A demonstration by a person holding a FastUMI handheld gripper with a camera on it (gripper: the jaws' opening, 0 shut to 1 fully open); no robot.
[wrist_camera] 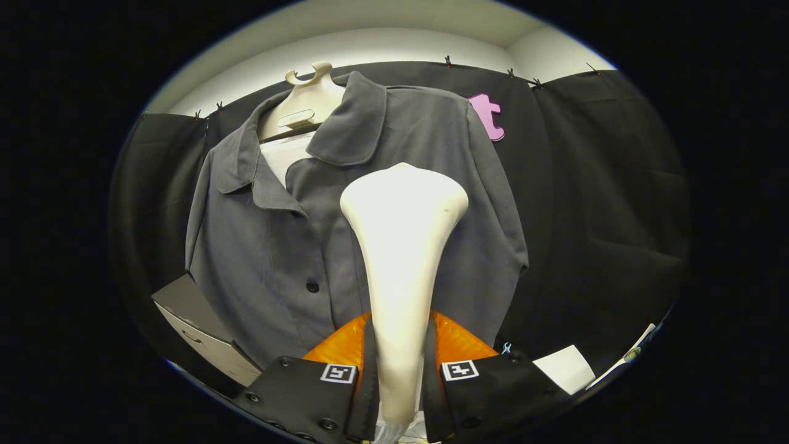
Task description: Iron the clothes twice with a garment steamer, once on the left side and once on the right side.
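Gripped tight between the jaws of the gripper point(400, 370), the garment steamer point(404, 246) points its head at the grey shirt point(271, 246) hanging just beyond, right of the button line; which pass this is, I cannot tell.

White steamer point(400, 246) upright, head at hung grey shirt point(271, 259) front.

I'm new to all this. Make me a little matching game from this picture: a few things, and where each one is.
Things:
1. steamer
2. grey shirt
3. hanger
4. cabinet

Places:
A. below the shirt's sleeve
B. sticking out of the collar
C. clamped in the hand-held gripper
D. hanging before the black cloth

Pairs: 1-C, 2-D, 3-B, 4-A
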